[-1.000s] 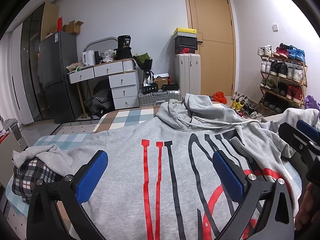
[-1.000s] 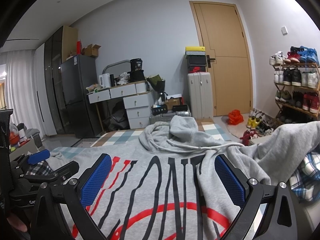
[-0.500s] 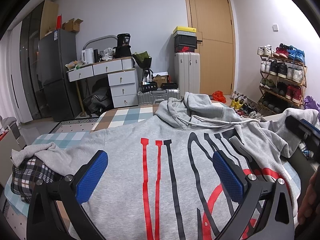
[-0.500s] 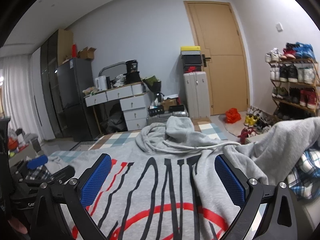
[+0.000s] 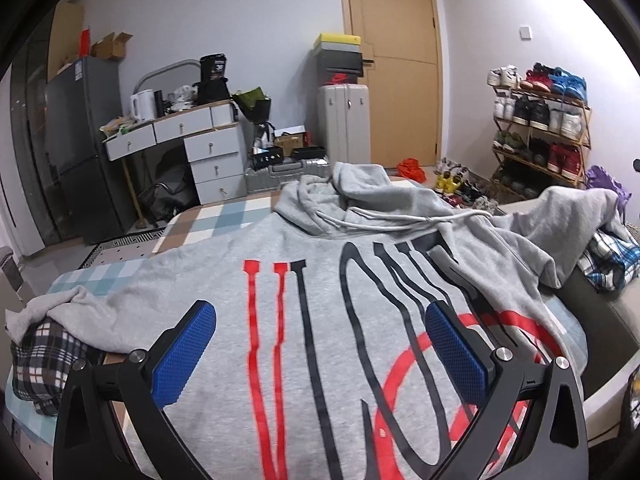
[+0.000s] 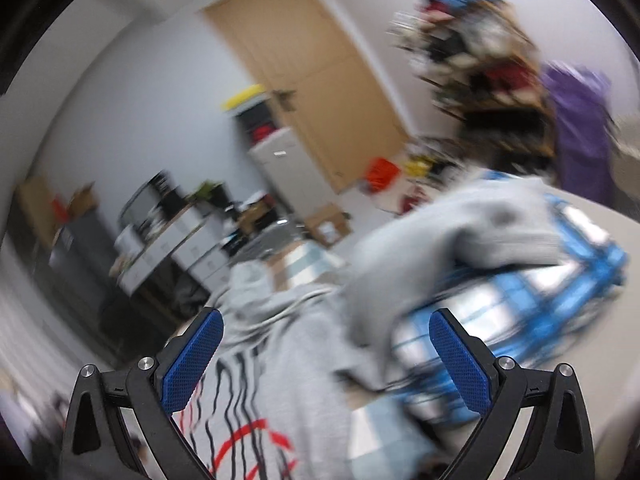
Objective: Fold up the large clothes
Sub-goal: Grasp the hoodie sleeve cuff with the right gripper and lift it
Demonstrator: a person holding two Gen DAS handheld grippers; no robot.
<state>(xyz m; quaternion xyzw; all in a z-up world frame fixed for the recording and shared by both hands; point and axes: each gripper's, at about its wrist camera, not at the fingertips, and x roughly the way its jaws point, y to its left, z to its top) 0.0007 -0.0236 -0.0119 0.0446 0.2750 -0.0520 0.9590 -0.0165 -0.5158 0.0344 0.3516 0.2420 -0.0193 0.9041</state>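
Observation:
A grey hoodie with red and black print lies spread face up on the bed, hood at the far end. Its left sleeve drapes over a dark plaid garment; its right sleeve lies over a blue plaid garment. My left gripper is open and empty, just above the hoodie's chest. My right gripper is open and empty, tilted, above the hoodie and facing its right sleeve. The right wrist view is blurred by motion.
A dark plaid garment lies at the bed's left edge and a blue plaid one at the right, also in the right wrist view. Beyond the bed stand a white desk, a suitcase, a door and a shoe rack.
My right gripper has swung quickly to the right and tilted, now facing the right sleeve and blue plaid garment. It has left the left wrist view. My left gripper has barely moved.

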